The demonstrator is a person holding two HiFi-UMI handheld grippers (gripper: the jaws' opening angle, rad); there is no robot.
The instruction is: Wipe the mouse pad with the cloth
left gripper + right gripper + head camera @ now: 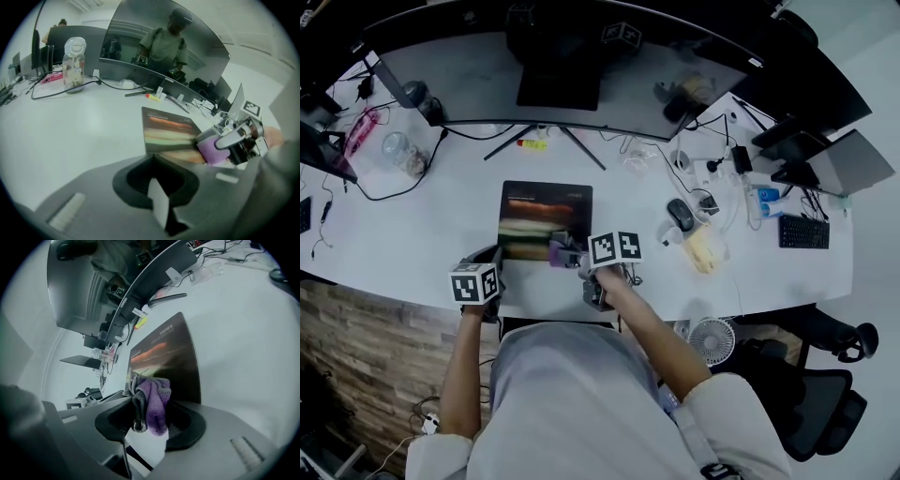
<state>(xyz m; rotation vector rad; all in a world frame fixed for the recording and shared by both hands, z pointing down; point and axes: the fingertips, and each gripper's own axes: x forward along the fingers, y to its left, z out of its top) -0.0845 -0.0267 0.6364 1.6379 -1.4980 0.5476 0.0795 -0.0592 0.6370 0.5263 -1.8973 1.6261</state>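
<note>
White desk (pixel 422 216) carries a curved monitor (pixel 562 84) along its back edge and the mouse pad (pixel 546 211) at its front edge, centred before me; a mouse (pixel 680 214) lies well apart, toward the right edge. I hold the right gripper (pixel 574 256) over the front right corner of the mouse pad. Its jaws are clamped on the cloth (pixel 154 401), a bunched purple and grey wad that hangs forward of the jaws. I judge this presents a soft face to the pad rather than bare jaw. In the head view the cloth (pixel 559 251) sits on the pad's front strip; I cannot confirm contact pressure. The left gripper (pixel 490 274) rests at the desk's front edge, just beside the pad's front left corner. Its own view shows the jaws drawn together with only a narrow gap and nothing between them. I judge it is stationed there to steady the pad against sliding during strokes. Whether it touches the pad, I cannot tell.
</note>
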